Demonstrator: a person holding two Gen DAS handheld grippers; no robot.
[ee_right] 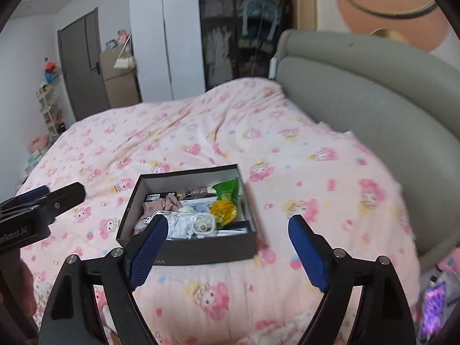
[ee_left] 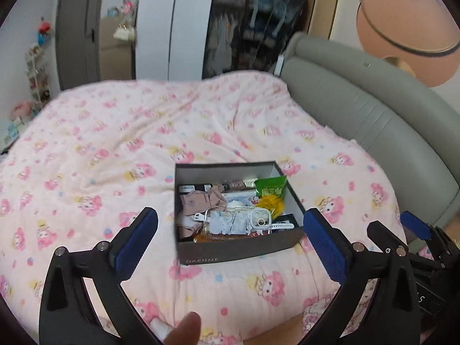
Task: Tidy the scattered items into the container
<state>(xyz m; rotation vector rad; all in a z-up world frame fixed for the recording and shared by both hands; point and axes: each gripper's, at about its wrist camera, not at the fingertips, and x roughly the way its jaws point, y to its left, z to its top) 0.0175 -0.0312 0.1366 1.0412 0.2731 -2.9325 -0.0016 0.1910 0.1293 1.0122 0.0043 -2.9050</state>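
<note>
Dark box [ee_left: 238,248] sits full on the quilt [ee_left: 115,149], both tongs spread

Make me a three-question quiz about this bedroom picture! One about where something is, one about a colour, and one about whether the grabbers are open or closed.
1. Where does the box sit?
A. on the bed
B. on the floor
C. on a shelf

2. What colour is the snack packet in the box?
A. red
B. green
C. purple

3. How are the left gripper and right gripper?
A. both shut
B. both open and holding nothing
C. one holding a phone

Answers: 1 A, pink quilt lies under it; 2 B, bright green wrapper; 3 B, the fingers stand wide apart with nothing between them.
</note>
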